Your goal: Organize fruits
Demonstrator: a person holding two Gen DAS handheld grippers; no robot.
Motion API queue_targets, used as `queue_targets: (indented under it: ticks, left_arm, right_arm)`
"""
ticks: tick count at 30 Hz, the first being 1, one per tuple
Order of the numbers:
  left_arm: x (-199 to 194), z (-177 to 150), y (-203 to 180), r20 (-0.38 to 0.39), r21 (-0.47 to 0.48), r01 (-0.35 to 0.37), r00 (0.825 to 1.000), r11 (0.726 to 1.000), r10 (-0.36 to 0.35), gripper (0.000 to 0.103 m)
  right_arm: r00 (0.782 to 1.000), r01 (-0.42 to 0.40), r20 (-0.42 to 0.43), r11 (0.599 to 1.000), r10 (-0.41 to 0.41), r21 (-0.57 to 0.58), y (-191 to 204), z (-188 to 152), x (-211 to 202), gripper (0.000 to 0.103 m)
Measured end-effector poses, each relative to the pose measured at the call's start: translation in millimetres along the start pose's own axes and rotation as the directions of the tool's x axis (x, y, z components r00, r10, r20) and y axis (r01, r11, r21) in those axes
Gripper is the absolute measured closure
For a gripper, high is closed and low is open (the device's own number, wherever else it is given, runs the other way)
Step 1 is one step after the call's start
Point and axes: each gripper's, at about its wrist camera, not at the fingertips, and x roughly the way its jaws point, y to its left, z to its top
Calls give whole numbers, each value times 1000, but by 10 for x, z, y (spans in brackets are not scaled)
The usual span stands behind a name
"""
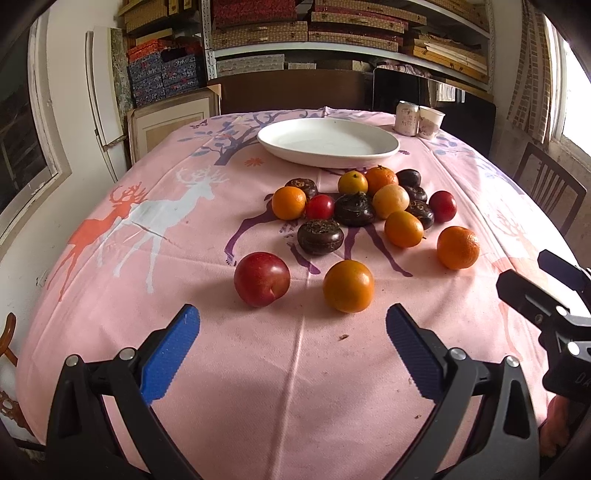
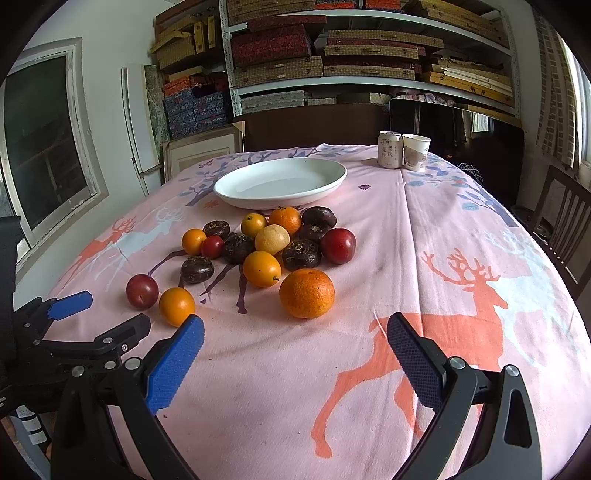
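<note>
A pile of fruit lies on the pink deer-print tablecloth: oranges, red plums and dark brown round fruits. A white oval plate stands empty behind the pile. My left gripper is open and empty, just short of a red plum and an orange. My right gripper is open and empty, near a large orange. The pile and plate also show in the right wrist view. Each gripper shows in the other's view, the right one and the left one.
A drink can and a paper cup stand at the table's far right. A dark wooden chair is at the right side. Shelves of boxes fill the back wall. A window is on the left.
</note>
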Motion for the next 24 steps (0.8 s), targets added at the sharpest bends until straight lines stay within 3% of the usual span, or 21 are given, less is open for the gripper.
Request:
queue_targets:
  ticks: [5,11,24]
  left_arm:
    - [-60,-43,6,63,-10,58,996,998,-57,4]
    - [-41,23,14,65,-10,-14,998,1000,15,4]
    - [34,99,118,35,-44,-56,998,997,57,4]
  right_arm:
    - [1000,-1,-4,1000,1,0,-11,2,27,3]
    - [1000,-9,-4,1000,9,-7,-2,4,56,3]
    - [1000,-5,5,999,5,-49,100,73,117,3]
